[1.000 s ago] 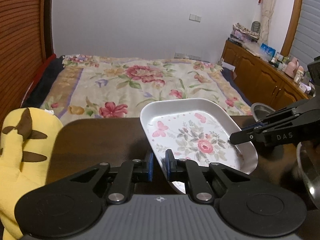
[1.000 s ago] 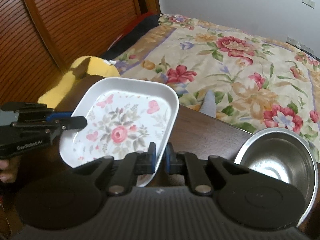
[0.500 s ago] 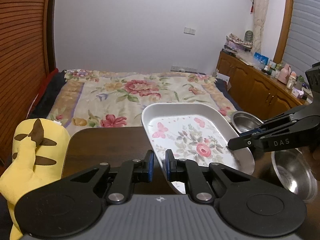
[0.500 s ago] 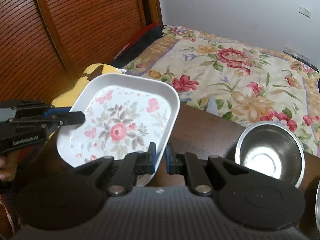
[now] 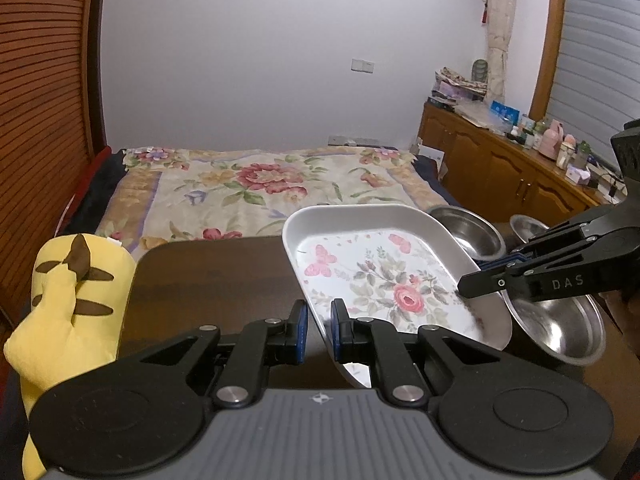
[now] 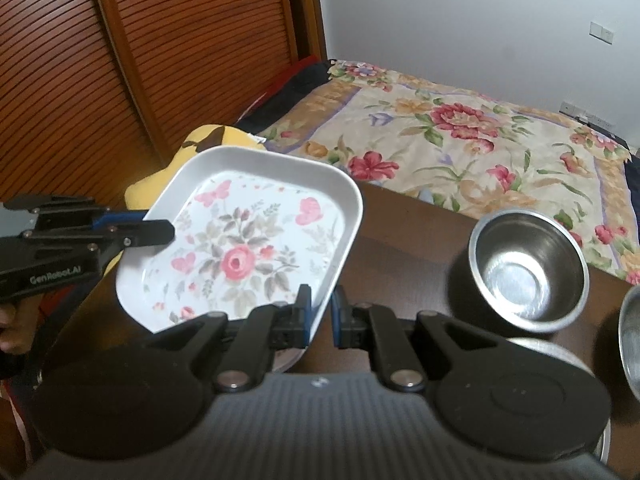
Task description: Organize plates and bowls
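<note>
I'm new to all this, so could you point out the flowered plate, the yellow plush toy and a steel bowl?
flowered plate (image 6: 240, 260): right wrist view, on the pink rose at its centre.
yellow plush toy (image 5: 72, 300): left wrist view, on its striped body.
steel bowl (image 6: 528, 272): right wrist view, on its shiny inside.

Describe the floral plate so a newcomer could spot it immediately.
Above the dark wooden table at the foot of the bed, find the white rounded-rectangle plate held by both tools. Unlike the plain steel bowls beside it, it has printed pink roses and butterflies.

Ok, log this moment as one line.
left hand-held gripper: shut on floral plate | right hand-held gripper: shut on floral plate | plate: off table
</note>
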`<state>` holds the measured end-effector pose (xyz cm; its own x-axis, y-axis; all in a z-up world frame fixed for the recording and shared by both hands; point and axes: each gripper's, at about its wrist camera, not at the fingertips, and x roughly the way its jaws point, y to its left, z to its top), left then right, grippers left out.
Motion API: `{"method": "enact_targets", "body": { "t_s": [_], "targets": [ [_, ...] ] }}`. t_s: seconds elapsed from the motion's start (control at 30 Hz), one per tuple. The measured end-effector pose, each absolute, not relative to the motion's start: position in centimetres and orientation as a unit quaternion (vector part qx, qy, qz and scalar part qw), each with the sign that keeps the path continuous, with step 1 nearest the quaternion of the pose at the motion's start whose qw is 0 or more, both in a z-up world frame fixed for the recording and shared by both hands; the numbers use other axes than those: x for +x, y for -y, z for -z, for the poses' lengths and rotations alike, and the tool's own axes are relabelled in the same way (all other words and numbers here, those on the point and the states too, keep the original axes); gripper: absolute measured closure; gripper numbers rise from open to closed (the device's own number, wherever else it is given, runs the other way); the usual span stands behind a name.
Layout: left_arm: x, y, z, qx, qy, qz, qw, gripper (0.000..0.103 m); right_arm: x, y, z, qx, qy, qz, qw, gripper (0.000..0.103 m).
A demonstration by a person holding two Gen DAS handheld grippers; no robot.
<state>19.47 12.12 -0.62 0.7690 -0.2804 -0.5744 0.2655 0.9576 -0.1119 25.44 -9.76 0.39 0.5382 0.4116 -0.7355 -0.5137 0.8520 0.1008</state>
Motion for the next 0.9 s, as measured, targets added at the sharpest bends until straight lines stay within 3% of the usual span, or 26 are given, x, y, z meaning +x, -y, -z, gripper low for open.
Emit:
{"method": "enact_targets", "body": {
  "t_s": [0.9],
  "targets": [
    [12.7,-11.1,3.1,-0.006,-0.333,0.166,0.928,0.090,18.6,11.5,1.7,-0.065,-0.416,-0.291,0.859,0.091]
  ]
}}
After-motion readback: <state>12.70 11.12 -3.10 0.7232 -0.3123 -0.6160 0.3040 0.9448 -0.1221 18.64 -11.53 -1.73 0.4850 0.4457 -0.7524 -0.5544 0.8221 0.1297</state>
